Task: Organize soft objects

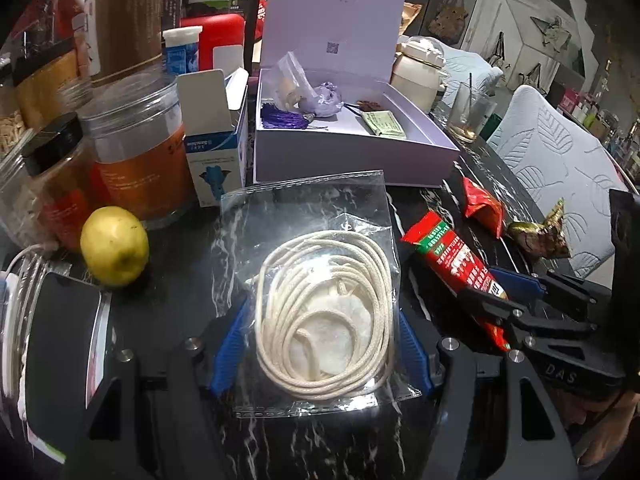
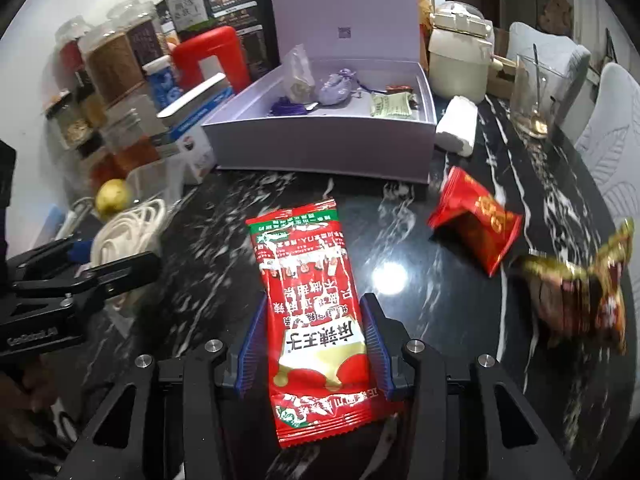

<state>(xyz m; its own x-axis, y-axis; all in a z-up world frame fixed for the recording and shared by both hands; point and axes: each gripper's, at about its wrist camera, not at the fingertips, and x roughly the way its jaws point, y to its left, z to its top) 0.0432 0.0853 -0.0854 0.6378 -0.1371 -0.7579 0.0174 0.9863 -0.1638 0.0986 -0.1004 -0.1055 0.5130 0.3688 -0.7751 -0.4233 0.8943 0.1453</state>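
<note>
My left gripper (image 1: 320, 332) is shut on a clear plastic bag of coiled white cord (image 1: 324, 320), its blue pads against the bag's sides. My right gripper (image 2: 314, 340) is shut on a long red snack packet (image 2: 312, 312), which also shows in the left wrist view (image 1: 452, 260). The open lavender box (image 1: 420, 156) stands behind on the black marble table; it holds a purple pouch (image 1: 326, 98), a tassel and a green sachet (image 1: 384, 124). A small red packet (image 2: 476, 220) and a gold-wrapped sweet (image 2: 576, 292) lie to the right.
Jars (image 1: 136, 148), a blue-white carton (image 1: 214, 160) and a yellow lemon (image 1: 114, 246) crowd the left. A cream pot (image 2: 460, 60), a glass (image 2: 532, 96) and a white roll (image 2: 458, 126) stand right of the box. Chairs (image 1: 560, 172) line the table's right edge.
</note>
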